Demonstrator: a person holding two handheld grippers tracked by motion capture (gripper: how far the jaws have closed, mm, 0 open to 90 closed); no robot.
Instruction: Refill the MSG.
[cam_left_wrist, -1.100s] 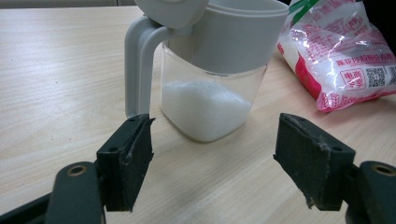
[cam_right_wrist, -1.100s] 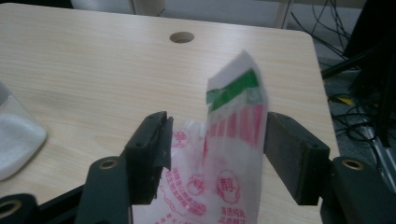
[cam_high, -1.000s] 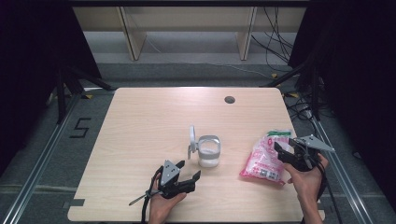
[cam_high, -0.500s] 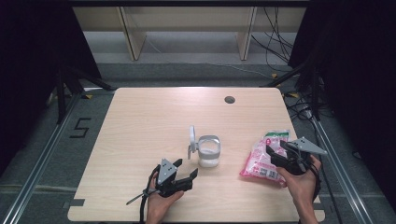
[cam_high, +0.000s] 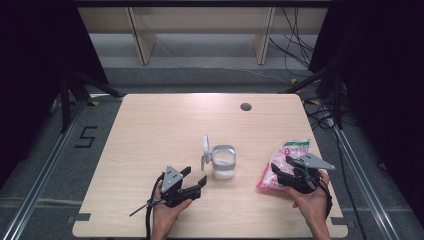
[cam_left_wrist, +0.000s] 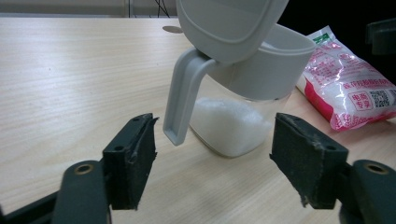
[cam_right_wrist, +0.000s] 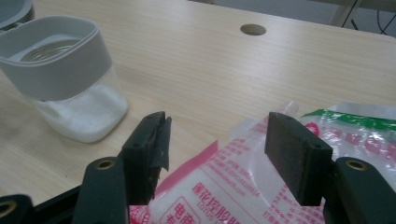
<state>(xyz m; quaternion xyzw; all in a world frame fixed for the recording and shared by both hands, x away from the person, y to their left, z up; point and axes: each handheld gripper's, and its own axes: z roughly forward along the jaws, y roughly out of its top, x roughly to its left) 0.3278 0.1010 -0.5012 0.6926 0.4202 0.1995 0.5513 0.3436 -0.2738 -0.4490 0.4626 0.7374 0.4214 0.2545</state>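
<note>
A clear container (cam_high: 223, 162) with a grey rim stands mid-table, white granules in its bottom, its grey lid (cam_high: 205, 146) flipped upright. My left gripper (cam_high: 195, 176) lies low just left of it and in front. In the left gripper view the jaws (cam_left_wrist: 215, 126) stand apart after closing a little, nothing pressed between them; the container (cam_left_wrist: 243, 126) and its hanging handle (cam_left_wrist: 180, 98) are just ahead. A pink-and-clear bag (cam_high: 285, 160) of white granules lies flat at the right. My right gripper (cam_high: 276, 174) hovers open over its near end, the bag (cam_right_wrist: 243, 182) beneath the jaws (cam_right_wrist: 219, 121).
A round cable hole (cam_high: 245, 106) sits near the table's far edge. The table's right edge (cam_high: 330, 170) runs close beside the bag. Bare wood (cam_high: 160, 130) spreads left and behind the container. Cables and stand legs lie on the floor around the table.
My right gripper has slid left over the bag's near end, towards the container. The left gripper has stayed where it was.
</note>
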